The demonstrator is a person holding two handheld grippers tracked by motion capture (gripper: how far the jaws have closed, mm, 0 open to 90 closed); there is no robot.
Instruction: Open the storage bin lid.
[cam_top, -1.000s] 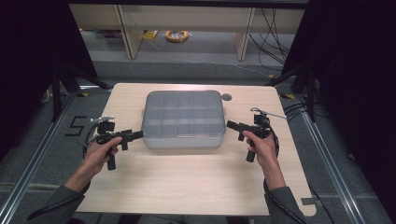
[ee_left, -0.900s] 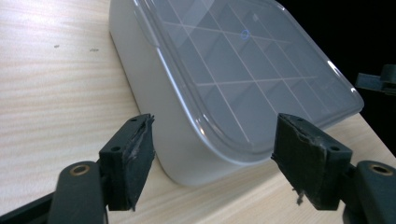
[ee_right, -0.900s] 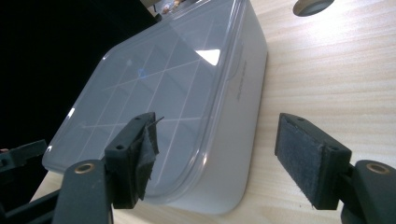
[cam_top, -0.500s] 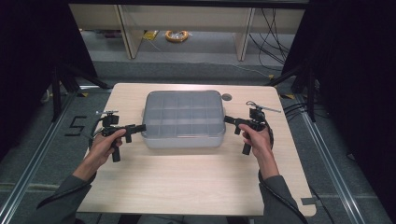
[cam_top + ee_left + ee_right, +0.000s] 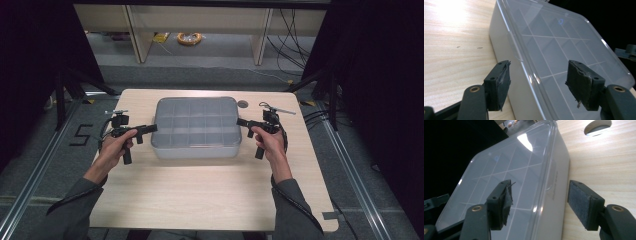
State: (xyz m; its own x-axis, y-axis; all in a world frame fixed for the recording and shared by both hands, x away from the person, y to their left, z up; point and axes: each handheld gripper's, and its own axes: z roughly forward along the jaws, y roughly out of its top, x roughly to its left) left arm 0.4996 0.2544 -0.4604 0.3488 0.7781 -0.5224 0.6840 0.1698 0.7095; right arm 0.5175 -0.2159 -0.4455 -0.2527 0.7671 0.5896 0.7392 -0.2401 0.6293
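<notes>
A translucent grey plastic organiser box (image 5: 196,126) with a clear lid and a grid of compartments sits in the middle of the wooden table (image 5: 200,190). My left gripper (image 5: 152,128) is at the box's left end, open, its jaws straddling the lid edge (image 5: 524,62). My right gripper (image 5: 239,121) is at the box's right end, also open, with one jaw over the lid and one beside the box wall (image 5: 554,185). In both gripper views the box (image 5: 554,45) (image 5: 506,177) lies between the pads without being pinched.
A round cable hole (image 5: 243,104) (image 5: 597,125) is in the table just behind the box's right corner. Shelving with a coil of yellow cable (image 5: 189,38) stands beyond the table. Dark curtains flank both sides.
Both grippers have moved inward and slightly away from the person, closing in on the two ends of the box until their jaws overlap its edges. The box has stayed put.
</notes>
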